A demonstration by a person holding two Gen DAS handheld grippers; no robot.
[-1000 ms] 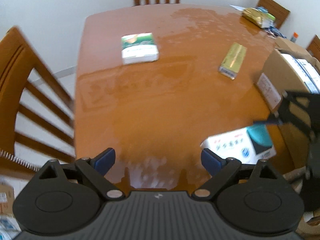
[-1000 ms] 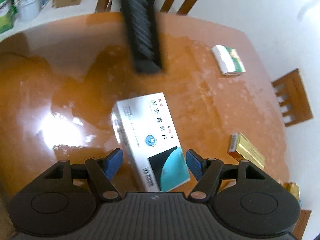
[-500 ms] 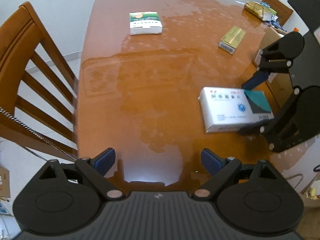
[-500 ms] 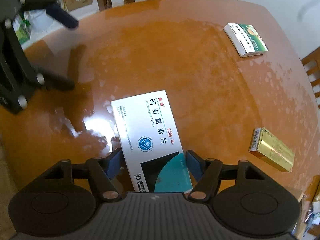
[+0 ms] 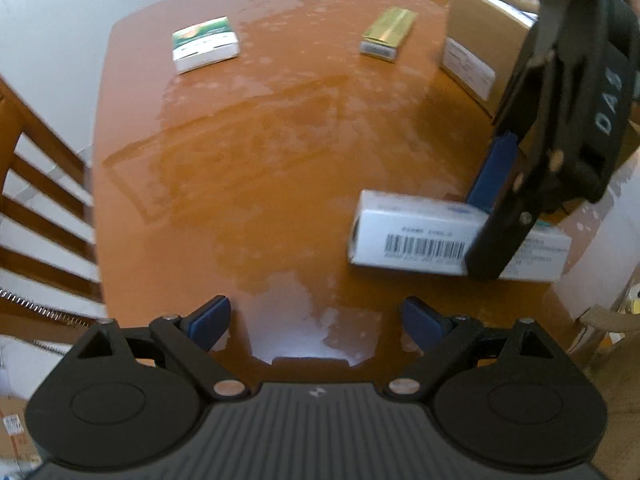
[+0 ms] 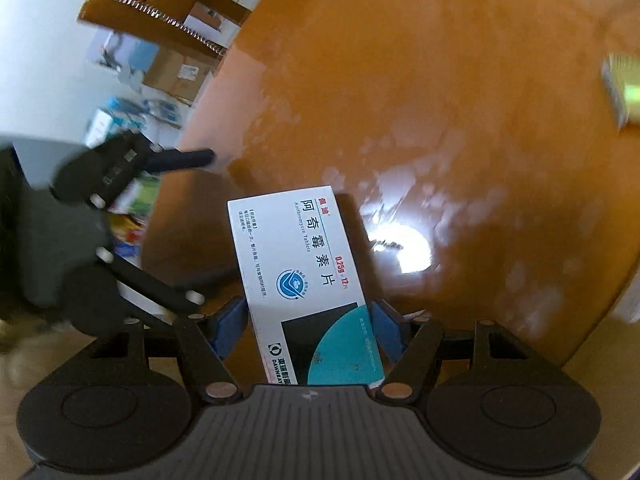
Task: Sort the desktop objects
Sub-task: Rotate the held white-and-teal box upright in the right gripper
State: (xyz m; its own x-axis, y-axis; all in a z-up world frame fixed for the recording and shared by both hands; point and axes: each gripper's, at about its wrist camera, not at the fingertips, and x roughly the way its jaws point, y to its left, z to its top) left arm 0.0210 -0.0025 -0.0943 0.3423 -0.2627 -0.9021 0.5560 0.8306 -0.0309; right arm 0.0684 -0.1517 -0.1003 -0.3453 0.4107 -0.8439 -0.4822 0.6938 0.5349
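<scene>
A white medicine box (image 6: 304, 280) with a teal corner sits between the blue pads (image 6: 230, 326) of my right gripper (image 6: 306, 328), which is shut on its long sides. In the left wrist view the same box (image 5: 412, 236) shows its barcode side near the table's right front edge, with the right gripper (image 5: 490, 216) clamped over it. I cannot tell whether it touches the table. My left gripper (image 5: 316, 318) is open over bare table, to the left of the box. A green-and-white box (image 5: 206, 42) and a gold box (image 5: 387, 32) lie farther back.
The shiny orange wooden table (image 5: 260, 152) fills both views. A cardboard carton (image 5: 476, 48) stands at its right rear. Wooden chairs (image 5: 36, 200) flank the left side. A blurred small box (image 6: 622, 88) is at the right view's edge. Clutter lies on the floor (image 6: 132, 92).
The right gripper's pads have closed onto the medicine box, and it has rolled and turned with the box. The left gripper has moved lower and closer to the table.
</scene>
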